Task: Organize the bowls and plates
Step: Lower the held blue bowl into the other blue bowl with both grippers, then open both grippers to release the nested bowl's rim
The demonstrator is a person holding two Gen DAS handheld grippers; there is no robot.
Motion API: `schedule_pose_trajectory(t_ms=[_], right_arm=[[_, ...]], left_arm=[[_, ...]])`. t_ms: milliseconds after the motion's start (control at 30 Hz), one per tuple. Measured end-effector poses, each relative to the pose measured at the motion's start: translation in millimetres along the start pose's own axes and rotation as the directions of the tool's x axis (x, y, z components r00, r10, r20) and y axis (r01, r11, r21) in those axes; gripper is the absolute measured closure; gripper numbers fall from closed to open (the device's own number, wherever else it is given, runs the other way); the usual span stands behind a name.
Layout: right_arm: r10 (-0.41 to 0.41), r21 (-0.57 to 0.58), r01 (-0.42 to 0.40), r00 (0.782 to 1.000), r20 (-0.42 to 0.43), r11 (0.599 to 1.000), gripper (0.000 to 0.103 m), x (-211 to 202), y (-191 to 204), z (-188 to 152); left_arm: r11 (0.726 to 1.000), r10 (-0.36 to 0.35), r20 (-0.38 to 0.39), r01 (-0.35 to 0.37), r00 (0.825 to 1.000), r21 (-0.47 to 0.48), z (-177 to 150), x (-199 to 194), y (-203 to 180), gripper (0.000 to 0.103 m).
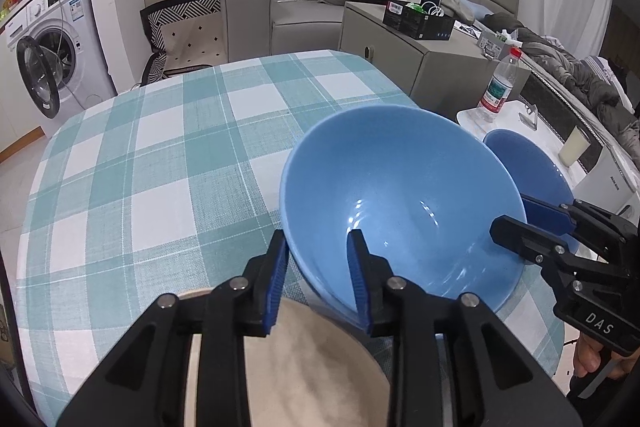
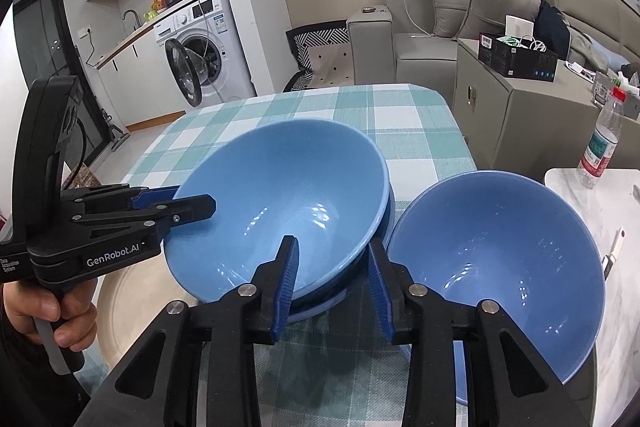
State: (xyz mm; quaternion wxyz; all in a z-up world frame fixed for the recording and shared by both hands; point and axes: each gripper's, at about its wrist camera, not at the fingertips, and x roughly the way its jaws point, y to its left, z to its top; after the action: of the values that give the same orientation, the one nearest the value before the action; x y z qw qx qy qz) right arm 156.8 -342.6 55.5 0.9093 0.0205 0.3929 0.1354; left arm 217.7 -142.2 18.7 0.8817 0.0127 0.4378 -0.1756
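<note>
A light blue bowl (image 1: 400, 195) (image 2: 280, 203) sits tilted, nested in another blue bowl (image 2: 320, 307) on the checked table. My left gripper (image 1: 318, 283) (image 2: 180, 201) straddles its near-left rim, one pad inside and one outside. The jaws stand apart and neither pad presses on the thin wall. My right gripper (image 2: 334, 287) (image 1: 528, 223) straddles the opposite rim the same way, with a gap at each pad. A darker blue bowl (image 2: 500, 267) (image 1: 532, 167) stands just right of the stack. A beige plate (image 1: 312, 367) (image 2: 120, 307) lies under my left gripper.
The teal-and-white checked tablecloth (image 1: 160, 167) covers the table, whose far half is bare. A water bottle (image 1: 500, 87) stands on a white side table (image 2: 600, 195) to the right. A grey cabinet (image 1: 420, 59), a sofa and a washing machine (image 1: 52, 47) lie beyond.
</note>
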Motion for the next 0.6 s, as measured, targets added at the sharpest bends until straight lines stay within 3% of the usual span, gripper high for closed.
schedule_pose_trajectory(t_ms=[100,167,233,300,400,467,533,600], right_arm=[[0.013,0.000,-0.013,1.000,0.026,1.000,0.054,-5,-1,1],[0.014,-0.001,-0.014,0.999,0.041,1.000,0.050,-9,-2,1],[0.009,0.004,-0.010,0.999,0.053,1.000,0.037,-12,-4,1],[0.004,0.011,-0.005,0.998,0.061,1.000,0.032,-13,-5,2],[-0.004,0.019,0.003,0.998,0.061,1.000,0.028,-15,-7,3],[0.002,0.020,-0.003,0.998,0.063,1.000,0.021,-15,-10,4],[0.004,0.018,-0.006,0.998,0.068,1.000,0.005,-17,-10,4],[-0.001,0.019,0.000,0.997,0.082,1.000,0.001,-20,-10,5]], left_arm=[[0.999,-0.033,-0.010,0.033,0.999,-0.008,-2,1,0,0.065],[0.999,-0.040,-0.001,0.040,0.999,-0.005,-2,-2,-1,0.054],[0.999,-0.037,0.003,0.038,0.999,-0.002,-1,-4,-4,0.053],[0.999,-0.038,0.006,0.038,0.999,0.004,0,-6,-5,0.049],[0.999,-0.034,0.014,0.034,0.999,0.002,0,-9,-6,0.030],[0.999,-0.034,0.037,0.034,0.999,0.003,0,-13,-7,0.011],[0.999,-0.034,0.055,0.034,0.998,0.010,0,-16,-9,0.008],[0.999,-0.034,0.063,0.033,0.997,0.015,1,-18,-11,0.007]])
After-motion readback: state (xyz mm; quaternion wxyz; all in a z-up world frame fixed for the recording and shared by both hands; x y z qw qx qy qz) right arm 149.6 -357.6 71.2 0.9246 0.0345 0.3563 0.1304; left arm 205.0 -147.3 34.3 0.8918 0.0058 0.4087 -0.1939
